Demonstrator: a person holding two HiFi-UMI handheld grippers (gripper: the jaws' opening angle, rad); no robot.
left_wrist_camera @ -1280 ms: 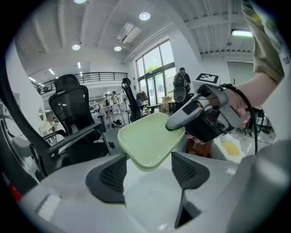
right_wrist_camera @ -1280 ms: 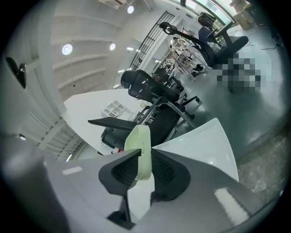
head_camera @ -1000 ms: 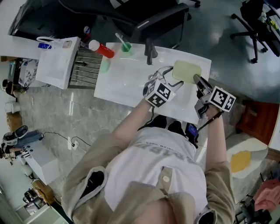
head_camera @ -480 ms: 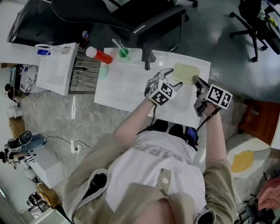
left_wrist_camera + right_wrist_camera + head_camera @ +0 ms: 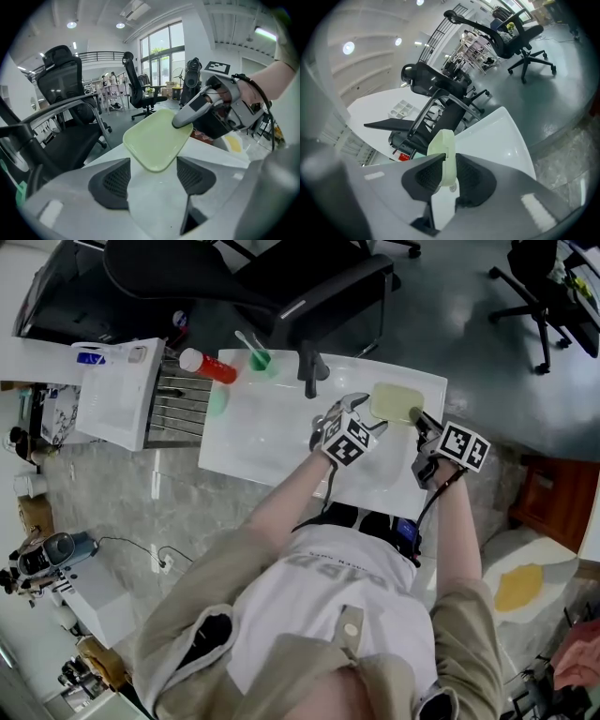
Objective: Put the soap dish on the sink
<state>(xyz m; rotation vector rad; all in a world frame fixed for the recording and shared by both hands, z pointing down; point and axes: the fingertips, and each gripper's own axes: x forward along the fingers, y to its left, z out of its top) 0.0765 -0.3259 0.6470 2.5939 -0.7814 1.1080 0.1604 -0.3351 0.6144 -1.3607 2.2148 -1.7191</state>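
Red bottle [image 5: 211, 365] and green cup [image 5: 260, 359] at the 11 o'clock rim of the sink [image 5: 272, 432], faucet [image 5: 309, 367] at 12. Left gripper [image 5: 153, 174] over the basin, jaws spread, nothing between them. Soap dish [image 5: 396, 402] just ahead of it at the sink's 2 o'clock corner, tilted. Right gripper [image 5: 444, 174] at 3 o'clock pinches the dish's edge.

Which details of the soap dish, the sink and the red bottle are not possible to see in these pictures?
1. Whether the soap dish touches the sink: in the head view the dish covers the spot; in the right gripper view the right gripper hides its lower edge.
2. Print on the red bottle: too small in the head view.
3. Sink's near rim: partly behind the person's forearms in the head view.
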